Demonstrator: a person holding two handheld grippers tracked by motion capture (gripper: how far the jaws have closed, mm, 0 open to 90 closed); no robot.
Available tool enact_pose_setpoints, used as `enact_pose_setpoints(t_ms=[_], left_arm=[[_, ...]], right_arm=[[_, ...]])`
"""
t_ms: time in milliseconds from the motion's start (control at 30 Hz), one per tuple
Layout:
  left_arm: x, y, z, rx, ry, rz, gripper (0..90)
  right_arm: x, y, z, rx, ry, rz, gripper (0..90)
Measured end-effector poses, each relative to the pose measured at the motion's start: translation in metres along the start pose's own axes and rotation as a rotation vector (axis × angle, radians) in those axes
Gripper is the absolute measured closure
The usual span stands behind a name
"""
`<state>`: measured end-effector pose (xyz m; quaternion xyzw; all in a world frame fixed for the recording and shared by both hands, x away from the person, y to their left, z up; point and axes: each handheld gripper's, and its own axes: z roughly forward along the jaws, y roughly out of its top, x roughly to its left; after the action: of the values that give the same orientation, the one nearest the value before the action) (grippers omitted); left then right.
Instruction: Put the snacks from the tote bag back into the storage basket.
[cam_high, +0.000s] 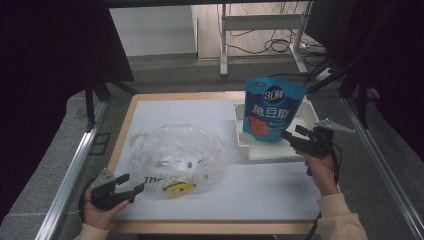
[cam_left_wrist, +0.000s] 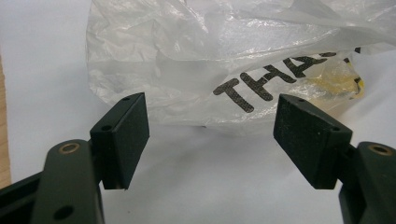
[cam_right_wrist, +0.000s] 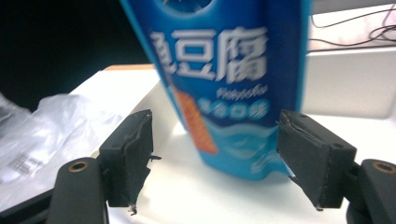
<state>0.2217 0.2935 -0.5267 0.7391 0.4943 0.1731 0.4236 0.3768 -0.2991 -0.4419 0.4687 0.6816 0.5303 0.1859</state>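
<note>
From above, I saw my right gripper (cam_high: 289, 136) held just in front of a blue snack pouch (cam_high: 271, 109) that stood upright in a white tray (cam_high: 241, 131) at the far right of the white tabletop (cam_high: 260, 192). Its jaws stood wide apart. In the right gripper view the pouch (cam_right_wrist: 233, 88) sat between and beyond the two black pads (cam_right_wrist: 133, 154), and neither pad touched it, so the gripper held nothing. The pouch's print was slightly blurred.

My left gripper (cam_high: 134, 183) rested at the near left of the table, its jaws also spread wide and holding nothing. In the left gripper view they faced a crumpled clear plastic bag (cam_left_wrist: 224, 60) with black lettering, lying just ahead of the pads (cam_left_wrist: 126, 135) without contact. The bag (cam_high: 177, 152) lay well apart from the tray.
</note>
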Motion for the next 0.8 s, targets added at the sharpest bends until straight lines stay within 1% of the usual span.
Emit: enact_pose_setpoints(t_ms=[33, 67, 100, 133, 167, 200, 233, 300, 333, 367, 400, 433, 467, 567, 700, 733, 767, 800], left_arm=[[0.0, 0.0, 0.0, 0.0, 0.0, 0.0, 27.2], [0.0, 0.0, 0.0, 0.0, 0.0, 0.0, 27.2], [0.0, 0.0, 0.0, 0.0, 0.0, 0.0, 27.1], [0.0, 0.0, 0.0, 0.0, 0.0, 0.0, 27.2], [0.0, 0.0, 0.0, 0.001, -0.001, 0.001, 27.1], [0.0, 0.0, 0.0, 0.001, -0.001, 0.001, 27.2], [0.0, 0.0, 0.0, 0.0, 0.0, 0.0, 27.2], [0.0, 0.0, 0.0, 0.0, 0.0, 0.0, 27.2], [0.0, 0.0, 0.0, 0.0, 0.001, 0.0, 27.2], [0.0, 0.0, 0.0, 0.0, 0.0, 0.0, 27.2], [0.0, 0.0, 0.0, 0.0, 0.0, 0.001, 27.2], [0.0, 0.0, 0.0, -0.001, 0.0, 0.0, 27.2], [0.0, 0.0, 0.0, -0.001, 0.0, 0.0, 27.2], [0.0, 0.0, 0.0, 0.0, 0.0, 0.0, 27.2], [0.0, 0.0, 0.0, -0.002, -0.001, -0.001, 27.2], [0.0, 0.0, 0.0, -0.001, -0.001, -0.001, 27.2], [0.0, 0.0, 0.0, 0.0, -0.001, 0.0, 27.2], [0.0, 0.0, 0.0, 0.0, -0.001, 0.001, 27.2]], right_arm=[[0.006, -0.007, -0.001, 0.011, 0.015, -0.011, 27.4], [0.006, -0.007, -0.001, 0.011, 0.015, -0.011, 27.4], [0.011, -0.012, -0.001, 0.02, 0.034, -0.021, 27.4], [0.011, -0.012, -0.001, 0.02, 0.034, -0.021, 27.4], [0.017, -0.019, 0.0, 0.035, 0.053, -0.033, 27.4], [0.017, -0.019, 0.0, 0.035, 0.053, -0.033, 27.4], [0.02, -0.023, 0.001, 0.041, 0.063, -0.042, 27.4], [0.028, -0.031, 0.003, 0.059, 0.094, -0.056, 27.4], [0.028, -0.031, 0.003, 0.059, 0.094, -0.056, 27.4], [0.034, -0.035, 0.005, 0.077, 0.115, -0.075, 27.4], [0.034, -0.035, 0.005, 0.077, 0.115, -0.075, 27.4], [0.038, -0.039, 0.005, 0.089, 0.136, -0.088, 27.5], [0.038, -0.039, 0.005, 0.089, 0.136, -0.088, 27.5], [0.043, -0.045, 0.006, 0.104, 0.153, -0.093, 27.5], [0.049, -0.055, 0.007, 0.121, 0.164, -0.106, 27.5], [0.05, -0.058, 0.007, 0.126, 0.166, -0.11, 27.5], [0.052, -0.064, 0.009, 0.138, 0.167, -0.125, 27.6], [0.052, -0.064, 0.009, 0.138, 0.167, -0.125, 27.6]])
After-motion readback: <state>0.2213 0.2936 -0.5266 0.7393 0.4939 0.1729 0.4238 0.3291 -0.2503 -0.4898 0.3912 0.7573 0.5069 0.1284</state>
